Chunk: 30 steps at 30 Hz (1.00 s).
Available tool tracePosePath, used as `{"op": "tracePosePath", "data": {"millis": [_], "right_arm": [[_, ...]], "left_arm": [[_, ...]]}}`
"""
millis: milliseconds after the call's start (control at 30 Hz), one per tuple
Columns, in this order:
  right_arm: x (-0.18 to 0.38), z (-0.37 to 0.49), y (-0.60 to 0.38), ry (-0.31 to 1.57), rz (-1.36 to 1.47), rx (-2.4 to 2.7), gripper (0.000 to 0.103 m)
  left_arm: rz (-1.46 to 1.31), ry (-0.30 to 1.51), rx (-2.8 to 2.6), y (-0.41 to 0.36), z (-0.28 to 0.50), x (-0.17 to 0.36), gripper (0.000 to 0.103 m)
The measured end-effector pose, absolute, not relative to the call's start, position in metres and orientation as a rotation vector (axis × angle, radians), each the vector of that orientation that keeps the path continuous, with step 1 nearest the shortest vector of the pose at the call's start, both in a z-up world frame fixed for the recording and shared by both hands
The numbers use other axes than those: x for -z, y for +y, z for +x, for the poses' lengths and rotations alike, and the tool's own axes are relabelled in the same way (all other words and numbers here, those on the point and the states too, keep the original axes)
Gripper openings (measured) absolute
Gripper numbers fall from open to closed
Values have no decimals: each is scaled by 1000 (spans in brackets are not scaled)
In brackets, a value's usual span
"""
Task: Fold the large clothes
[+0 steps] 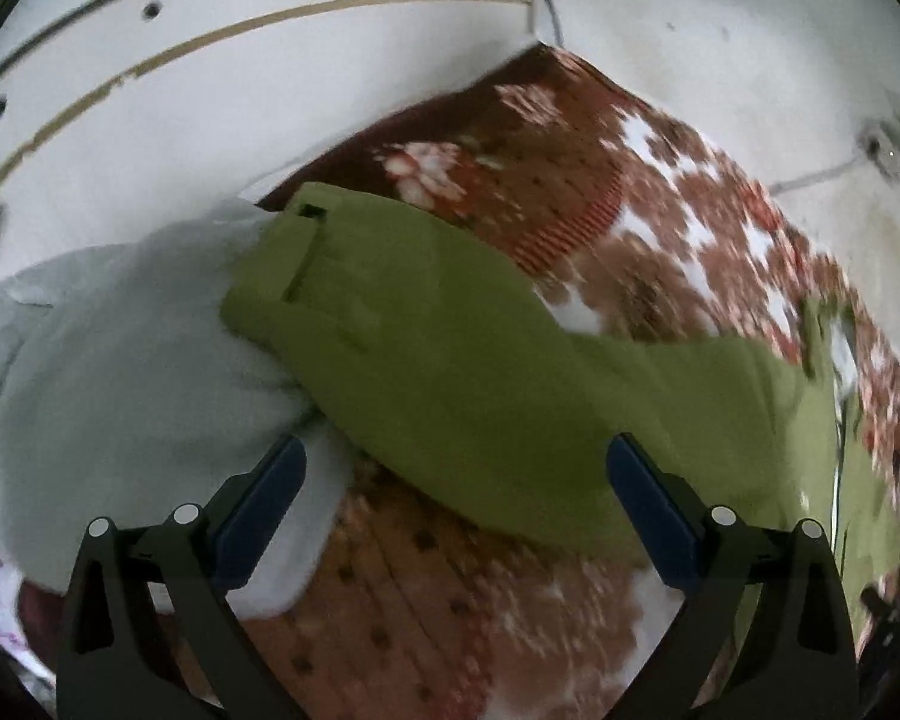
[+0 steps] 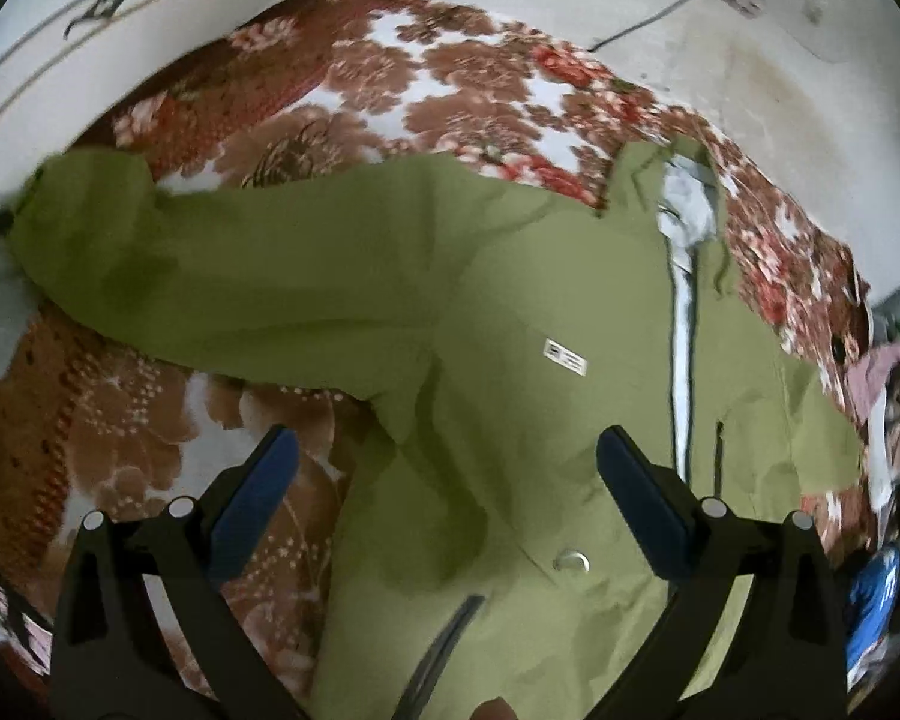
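Green jacket [image 2: 510, 312] beneath spread right fingers [image 2: 636, 480]

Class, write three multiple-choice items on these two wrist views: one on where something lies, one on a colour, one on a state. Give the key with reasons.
1. Where does the green jacket lie?
A. On a flowered bedspread
B. On a hanger
C. In a basket

2. What colour is the garment touching the jacket's sleeve end?
A. Black
B. Pale grey
C. Orange

3. How do the right tongs stand?
A. Shut on the sleeve
B. Shut on the zip
C. Open, holding nothing

Key:
1 A: the brown and white flowered bedspread shows all around the spread jacket.
2 B: in the left wrist view a pale grey garment lies against the cuff.
3 C: both blue-padded fingers stand wide apart above the cloth, as do those of the left tongs.
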State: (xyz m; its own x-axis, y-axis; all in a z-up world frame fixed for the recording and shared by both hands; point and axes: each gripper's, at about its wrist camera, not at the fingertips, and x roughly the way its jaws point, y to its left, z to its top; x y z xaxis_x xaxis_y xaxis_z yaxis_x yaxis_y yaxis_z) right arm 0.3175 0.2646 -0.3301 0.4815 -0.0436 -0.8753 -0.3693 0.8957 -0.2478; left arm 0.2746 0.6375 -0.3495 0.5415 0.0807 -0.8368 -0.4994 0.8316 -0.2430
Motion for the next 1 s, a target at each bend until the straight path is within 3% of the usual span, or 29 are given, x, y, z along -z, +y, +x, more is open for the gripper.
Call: {"op": "tracePosePath", "data": {"millis": [367,1000], "right_arm": [[400,333,293,1051,-567,-227,98],[429,348,275,1101,-498,-148,98]], "left_arm": [[-624,841,-353,714,280,401,98],[-540,815,-276,676,300,378,98]]}}
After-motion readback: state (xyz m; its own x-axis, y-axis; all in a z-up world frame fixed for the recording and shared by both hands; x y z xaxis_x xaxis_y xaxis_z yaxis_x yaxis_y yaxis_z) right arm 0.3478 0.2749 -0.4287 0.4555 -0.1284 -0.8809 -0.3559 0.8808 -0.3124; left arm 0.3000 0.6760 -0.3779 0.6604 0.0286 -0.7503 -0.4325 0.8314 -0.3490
